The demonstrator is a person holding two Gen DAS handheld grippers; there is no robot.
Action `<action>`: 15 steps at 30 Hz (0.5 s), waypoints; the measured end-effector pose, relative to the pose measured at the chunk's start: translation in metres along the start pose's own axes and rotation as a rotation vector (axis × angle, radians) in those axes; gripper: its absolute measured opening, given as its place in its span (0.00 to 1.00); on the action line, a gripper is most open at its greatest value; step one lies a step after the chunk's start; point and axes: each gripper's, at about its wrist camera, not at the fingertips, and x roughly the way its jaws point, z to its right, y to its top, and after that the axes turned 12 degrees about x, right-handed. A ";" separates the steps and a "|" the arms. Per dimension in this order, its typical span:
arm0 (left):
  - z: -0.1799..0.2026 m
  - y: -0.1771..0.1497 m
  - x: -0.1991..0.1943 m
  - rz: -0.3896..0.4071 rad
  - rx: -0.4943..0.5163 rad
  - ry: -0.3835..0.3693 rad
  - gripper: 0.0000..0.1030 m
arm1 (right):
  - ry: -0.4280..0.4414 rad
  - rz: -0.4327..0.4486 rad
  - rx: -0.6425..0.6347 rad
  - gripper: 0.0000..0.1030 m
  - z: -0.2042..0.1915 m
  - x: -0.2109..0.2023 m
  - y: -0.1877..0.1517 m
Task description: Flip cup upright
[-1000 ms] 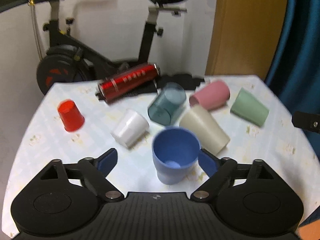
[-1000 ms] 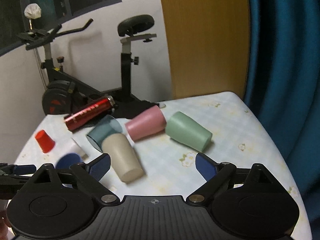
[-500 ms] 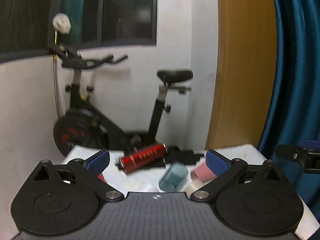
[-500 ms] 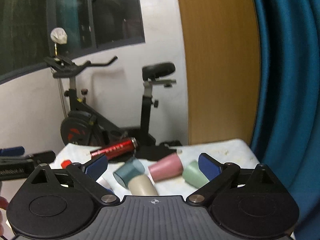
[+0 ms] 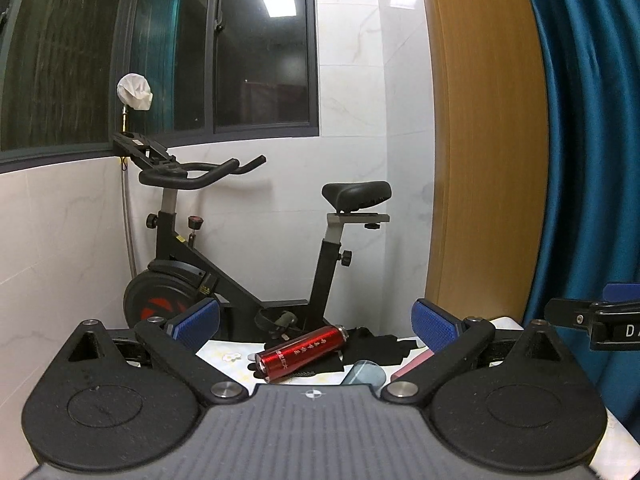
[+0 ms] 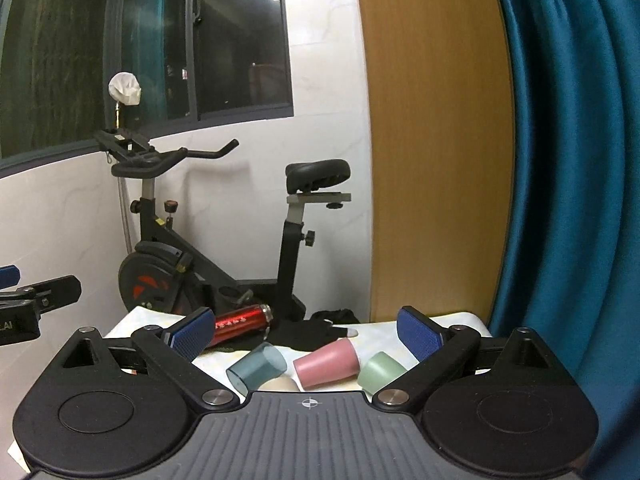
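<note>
Both grippers are raised and level above the table, open and empty. In the right wrist view my right gripper (image 6: 306,330) frames cups lying on their sides: a teal cup (image 6: 256,368), a pink cup (image 6: 326,364), a green cup (image 6: 380,372) and the top of a beige cup (image 6: 278,384). In the left wrist view my left gripper (image 5: 316,322) shows only the rim of the teal cup (image 5: 364,372) and a sliver of the pink cup (image 5: 412,366). The blue, white and red cups are hidden below the gripper bodies.
A red metal bottle (image 5: 302,352) lies on a black cloth (image 5: 372,346) at the table's far edge (image 6: 456,316). An exercise bike (image 5: 240,264) stands behind the table, with a wooden panel (image 6: 436,140) and blue curtain (image 6: 568,160) to the right.
Both grippers have tilted up and drawn back from the table. The upright blue cup between the left fingers a second ago is out of view. Both stayed open.
</note>
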 end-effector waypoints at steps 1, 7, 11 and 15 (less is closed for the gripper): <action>-0.001 -0.001 0.000 0.000 0.000 -0.002 1.00 | -0.002 0.001 0.000 0.94 0.000 0.000 0.000; -0.002 -0.003 -0.003 0.002 0.005 0.000 1.00 | -0.006 0.002 0.003 0.94 0.001 0.000 -0.001; -0.003 -0.003 -0.003 0.002 0.005 -0.001 1.00 | -0.006 0.003 0.005 0.93 0.001 0.002 -0.001; -0.003 -0.003 -0.003 0.002 0.004 -0.004 1.00 | -0.006 0.005 0.007 0.94 0.001 0.002 -0.001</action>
